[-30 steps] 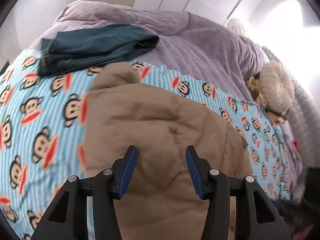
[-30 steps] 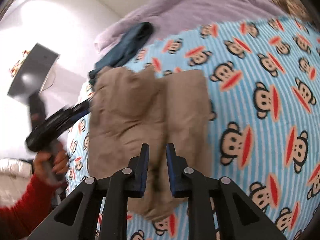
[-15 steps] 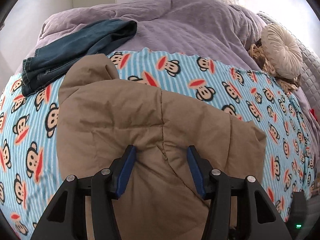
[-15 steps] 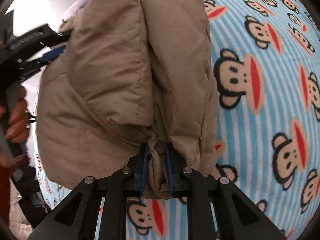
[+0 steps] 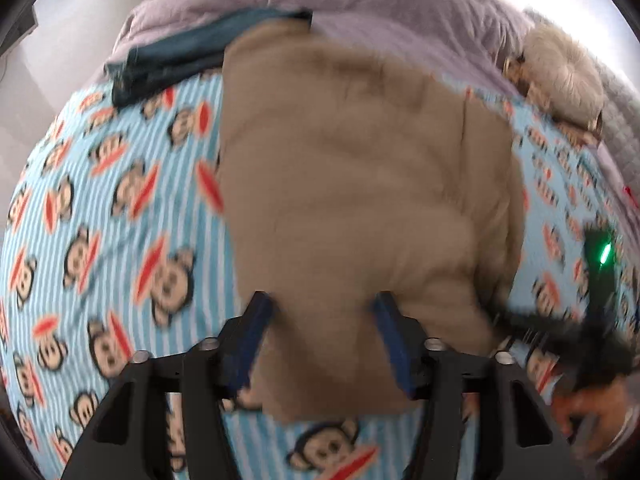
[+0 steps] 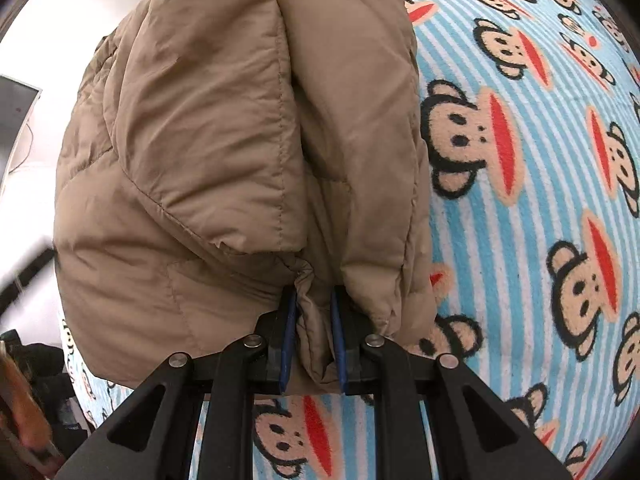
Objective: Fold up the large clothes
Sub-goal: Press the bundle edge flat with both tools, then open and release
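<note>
A tan padded jacket (image 5: 360,180) lies folded lengthwise on the monkey-print blanket (image 5: 120,220). My left gripper (image 5: 323,316) hangs over its near edge in a blurred view. Its jaws are opening, jacket fabric lies between them, and the pads do not press on it. In the right wrist view the jacket (image 6: 220,140) fills the left half. My right gripper (image 6: 314,304) is shut on a puffy fold at the near end, with fabric bulging between the blue pads. The right gripper (image 5: 592,320) also shows as a dark blur at the lower right of the left wrist view.
Folded blue jeans (image 5: 180,56) lie at the far left on a purple duvet (image 5: 400,12). A round cream cushion (image 5: 560,76) sits at the far right. The blanket (image 6: 520,200) spreads to the right of the jacket. A hand (image 5: 592,412) shows at the lower right.
My left gripper slid along the jacket's near edge and its jaws widened. My right gripper came down onto the jacket and closed on the fold, then held still.
</note>
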`<state>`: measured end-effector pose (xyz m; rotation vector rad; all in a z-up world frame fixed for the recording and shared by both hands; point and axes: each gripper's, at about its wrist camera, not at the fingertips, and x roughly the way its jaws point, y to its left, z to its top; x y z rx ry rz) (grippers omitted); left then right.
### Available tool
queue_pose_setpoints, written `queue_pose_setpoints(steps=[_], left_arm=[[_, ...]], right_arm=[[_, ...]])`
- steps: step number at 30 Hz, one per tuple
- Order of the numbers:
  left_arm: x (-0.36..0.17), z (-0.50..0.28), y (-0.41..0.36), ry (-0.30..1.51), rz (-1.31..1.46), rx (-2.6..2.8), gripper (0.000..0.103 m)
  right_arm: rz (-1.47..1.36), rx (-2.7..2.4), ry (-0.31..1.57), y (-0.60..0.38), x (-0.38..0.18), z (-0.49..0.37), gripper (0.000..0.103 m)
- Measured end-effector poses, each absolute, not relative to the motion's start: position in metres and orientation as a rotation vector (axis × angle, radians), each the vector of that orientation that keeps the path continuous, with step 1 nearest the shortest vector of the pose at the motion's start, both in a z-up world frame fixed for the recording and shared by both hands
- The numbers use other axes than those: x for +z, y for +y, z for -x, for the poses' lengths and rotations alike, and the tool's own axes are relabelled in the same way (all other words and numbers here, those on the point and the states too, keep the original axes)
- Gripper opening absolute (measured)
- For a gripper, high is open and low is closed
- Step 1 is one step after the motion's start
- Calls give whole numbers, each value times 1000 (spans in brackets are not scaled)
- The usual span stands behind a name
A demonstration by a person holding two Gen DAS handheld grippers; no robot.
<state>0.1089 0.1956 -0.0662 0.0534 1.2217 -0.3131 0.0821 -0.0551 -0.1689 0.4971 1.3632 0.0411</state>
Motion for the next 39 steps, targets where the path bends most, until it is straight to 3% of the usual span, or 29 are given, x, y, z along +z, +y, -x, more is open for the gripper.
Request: queue_pose_setpoints(steps=[17,39], left_arm=[[-77,-99,209,1286,-9,-290,76],[-56,-81,217,1309,-11,-276,76]], right_arm=[[-386,-52,1482,-11,-149,-77,26],[-450,-35,1438,-8,-92,-58,45]])
